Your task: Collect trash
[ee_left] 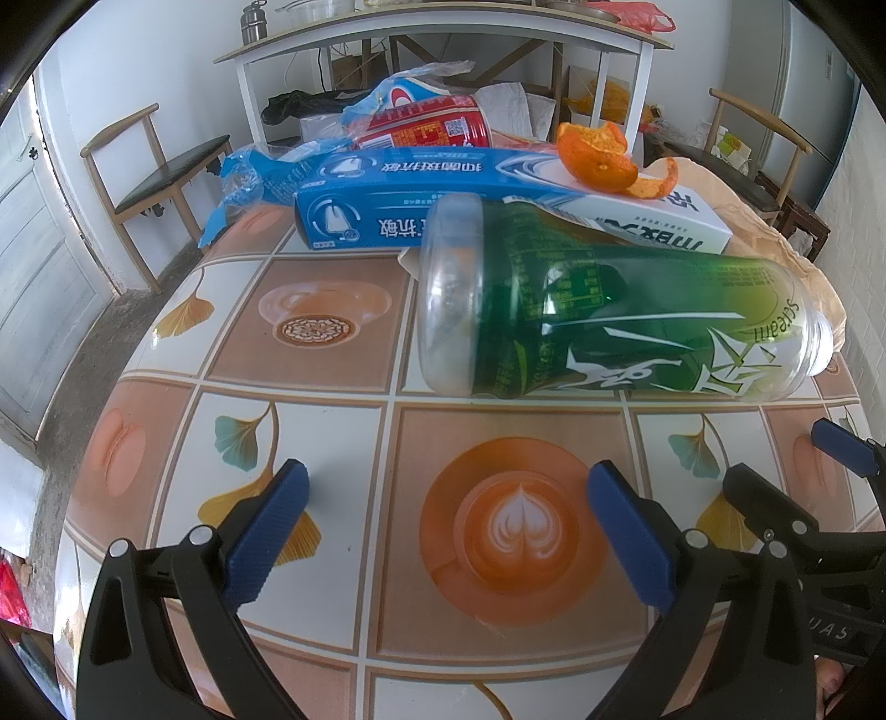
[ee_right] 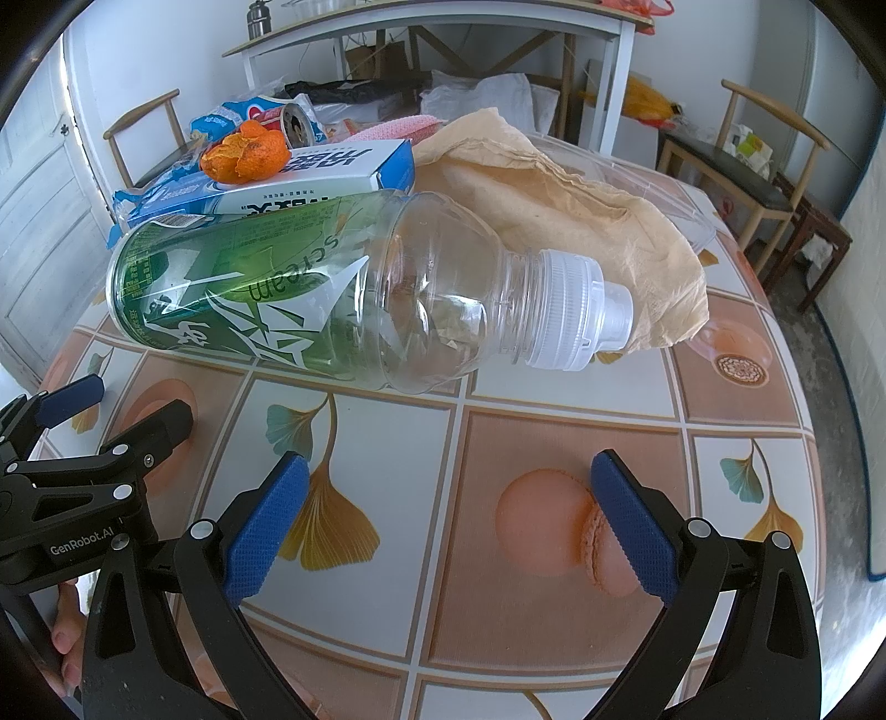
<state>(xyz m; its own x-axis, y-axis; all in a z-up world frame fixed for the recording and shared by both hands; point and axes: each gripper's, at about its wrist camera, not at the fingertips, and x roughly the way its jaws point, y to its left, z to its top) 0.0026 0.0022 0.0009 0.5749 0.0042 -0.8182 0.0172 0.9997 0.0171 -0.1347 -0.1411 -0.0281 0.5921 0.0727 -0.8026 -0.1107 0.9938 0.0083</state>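
Note:
An empty green-labelled plastic bottle (ee_left: 609, 310) (ee_right: 310, 299) lies on its side on the patterned tablecloth (ee_left: 310, 443), white cap to the right. Behind it rests a blue and white toothpaste box (ee_left: 443, 199) (ee_right: 332, 171) with orange peel (ee_left: 598, 158) (ee_right: 246, 152) on top. A red can (ee_left: 432, 124) (ee_right: 282, 116) and blue plastic wrappers (ee_left: 260, 177) lie further back. Crumpled brown paper (ee_right: 581, 205) lies behind the bottle's neck. My left gripper (ee_left: 448, 531) stands open in front of the bottle's base. My right gripper (ee_right: 448, 531) stands open nearer the neck end, empty.
Wooden chairs stand at the left (ee_left: 160, 171) and right (ee_right: 764, 160) of the table. A white side table (ee_left: 443, 39) with a flask and bags is at the back. The other gripper (ee_right: 83, 471) shows at the left edge of the right wrist view.

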